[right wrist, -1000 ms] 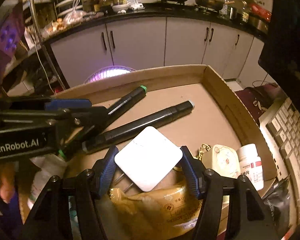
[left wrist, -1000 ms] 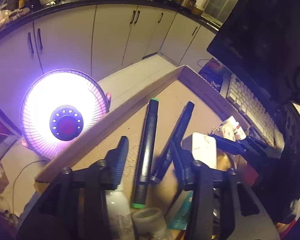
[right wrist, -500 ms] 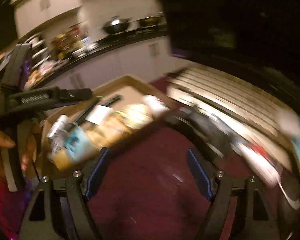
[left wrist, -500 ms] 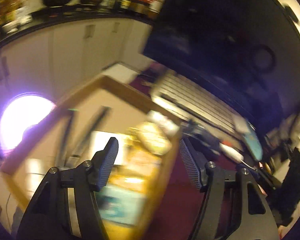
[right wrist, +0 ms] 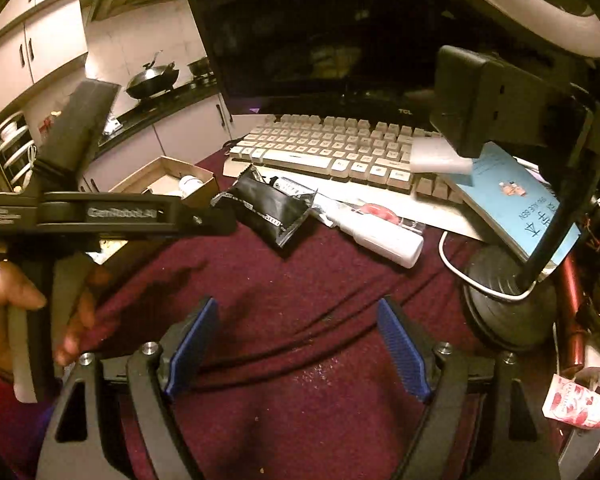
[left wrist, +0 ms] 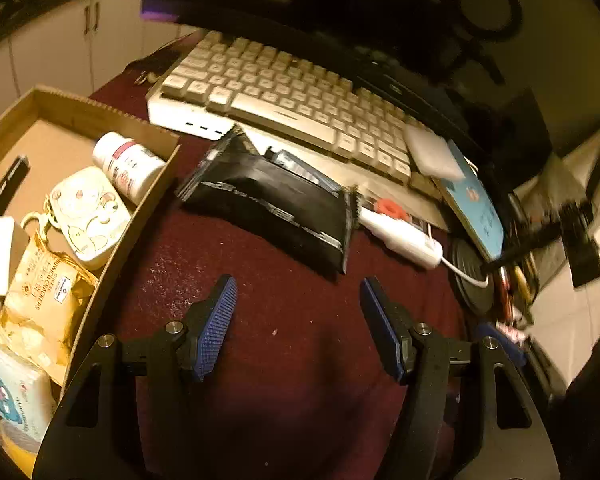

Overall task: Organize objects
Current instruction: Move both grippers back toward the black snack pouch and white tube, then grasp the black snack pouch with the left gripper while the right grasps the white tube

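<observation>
A black foil packet (left wrist: 276, 204) lies on the dark red cloth in front of the keyboard; it also shows in the right wrist view (right wrist: 270, 206). A white tube-like device with a red part (left wrist: 400, 232) lies to its right, also in the right wrist view (right wrist: 380, 238). A cardboard box (left wrist: 140, 216) at the left holds a white pill bottle (left wrist: 126, 166), a cream case (left wrist: 86, 212) and a yellow cracker pack (left wrist: 40, 300). My left gripper (left wrist: 298, 320) is open and empty, short of the packet. My right gripper (right wrist: 296, 344) is open and empty above the cloth.
A beige keyboard (left wrist: 284, 96) and a dark monitor (right wrist: 320, 32) stand behind. A blue booklet (right wrist: 516, 204) leans at the right by a black stand with a round base (right wrist: 504, 300). The left gripper's body and the hand holding it (right wrist: 100, 216) are at left in the right wrist view.
Both grippers swung right, away from the box and its markers, to the cloth in front of the keyboard. The white square object the right gripper framed stays in the box.
</observation>
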`<state>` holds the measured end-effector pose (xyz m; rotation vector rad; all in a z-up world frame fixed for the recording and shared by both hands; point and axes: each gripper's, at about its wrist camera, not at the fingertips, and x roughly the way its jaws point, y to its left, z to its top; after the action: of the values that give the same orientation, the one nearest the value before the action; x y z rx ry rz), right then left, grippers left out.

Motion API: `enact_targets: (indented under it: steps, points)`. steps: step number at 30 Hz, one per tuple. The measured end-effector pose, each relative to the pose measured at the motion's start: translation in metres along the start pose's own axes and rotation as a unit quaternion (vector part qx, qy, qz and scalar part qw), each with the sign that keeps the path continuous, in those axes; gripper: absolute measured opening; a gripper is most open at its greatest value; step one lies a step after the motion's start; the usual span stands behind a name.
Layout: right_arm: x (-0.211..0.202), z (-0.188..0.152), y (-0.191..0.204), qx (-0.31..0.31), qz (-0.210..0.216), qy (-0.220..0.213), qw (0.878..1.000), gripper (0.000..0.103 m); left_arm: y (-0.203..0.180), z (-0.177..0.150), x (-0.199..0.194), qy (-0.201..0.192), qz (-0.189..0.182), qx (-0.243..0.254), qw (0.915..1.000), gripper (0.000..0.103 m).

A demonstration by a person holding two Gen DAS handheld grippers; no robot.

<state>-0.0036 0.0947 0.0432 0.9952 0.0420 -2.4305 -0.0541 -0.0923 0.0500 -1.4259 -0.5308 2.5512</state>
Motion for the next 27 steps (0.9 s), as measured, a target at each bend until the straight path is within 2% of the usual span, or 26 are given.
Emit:
enact_targets:
  steps: [3,7,13,16,20,21,23,24,27]
  points:
    - [0.000,0.000,-0.001,0.007,0.002,-0.009,1.000,0.082,0.011,0.011,0.006,-0.015,-0.020,-0.062,0.9978,0.066]
    - [0.000,-0.002,-0.005,0.012,0.002,-0.011,1.000,0.082,0.017,0.026,0.025,-0.020,-0.021,-0.134,0.9906,0.066]
    - [0.002,-0.002,-0.003,0.013,0.015,-0.010,1.000,0.082,0.014,0.035,0.053,-0.017,0.011,-0.168,0.9856,0.066]
    - [0.006,-0.003,-0.002,0.010,0.021,-0.007,1.000,0.082,0.012,0.041,0.058,-0.029,0.028,-0.167,0.9852,0.066]
    - [0.005,-0.002,-0.001,0.010,0.026,-0.010,1.000,0.082,0.009,0.052,0.065,-0.019,0.036,-0.145,0.9886,0.065]
    - [0.004,-0.002,-0.001,0.011,0.026,-0.012,1.000,0.082,0.005,0.055,0.068,-0.016,0.048,-0.121,0.9913,0.061]
    - [0.003,-0.001,-0.003,0.013,0.027,-0.015,0.999,0.082,0.003,0.055,0.071,-0.016,0.068,-0.093,0.9932,0.038]
    - [0.003,-0.001,-0.004,0.014,0.028,-0.015,0.999,0.082,0.002,0.054,0.072,-0.019,0.080,-0.078,0.9936,0.034]
    - [0.004,0.000,-0.004,0.011,0.028,-0.013,0.999,0.082,-0.001,0.049,0.072,-0.013,0.087,-0.046,0.9950,0.031]
